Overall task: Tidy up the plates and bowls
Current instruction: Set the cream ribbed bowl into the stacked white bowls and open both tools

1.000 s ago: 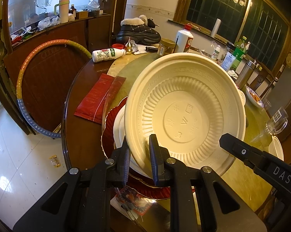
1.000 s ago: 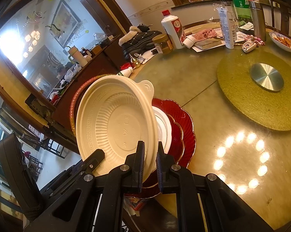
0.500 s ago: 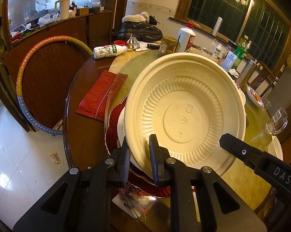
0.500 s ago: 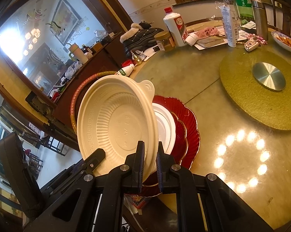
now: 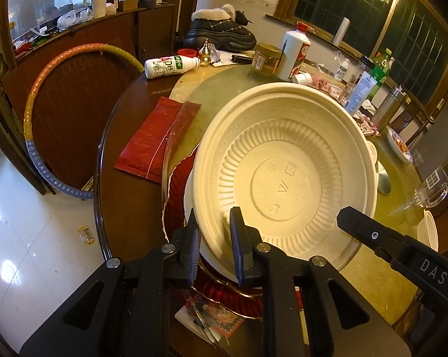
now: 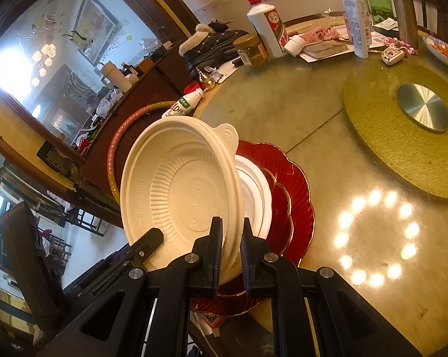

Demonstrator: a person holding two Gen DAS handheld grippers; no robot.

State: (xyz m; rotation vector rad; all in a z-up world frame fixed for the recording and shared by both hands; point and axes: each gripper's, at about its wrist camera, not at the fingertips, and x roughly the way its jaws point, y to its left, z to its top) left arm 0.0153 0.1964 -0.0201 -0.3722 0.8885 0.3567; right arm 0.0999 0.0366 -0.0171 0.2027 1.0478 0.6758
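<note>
A cream disposable bowl [image 5: 283,172] is held tilted above a stack of plates. My left gripper [image 5: 213,238] is shut on its near rim. My right gripper [image 6: 231,247] is shut on the same bowl [image 6: 179,190] at another part of the rim. Under the bowl lie a white plate [image 6: 258,196] and red scalloped plates [image 6: 289,184] with gold edges, near the table's front edge. The red plates also show in the left wrist view [image 5: 176,190]. The other gripper's black finger [image 5: 381,238] shows at the bowl's right.
A red packet [image 5: 152,139] lies left of the stack. A gold turntable mat [image 6: 402,125] with a metal disc sits at the right. Bottles, a jar and a fur-lined boot [image 5: 221,32] crowd the far side. A glass [image 5: 432,187] and a small white bowl [image 5: 430,232] stand at the right.
The bowl has tipped slightly and come down a little closer to the plate stack. Both grippers keep their hold on its rim.
</note>
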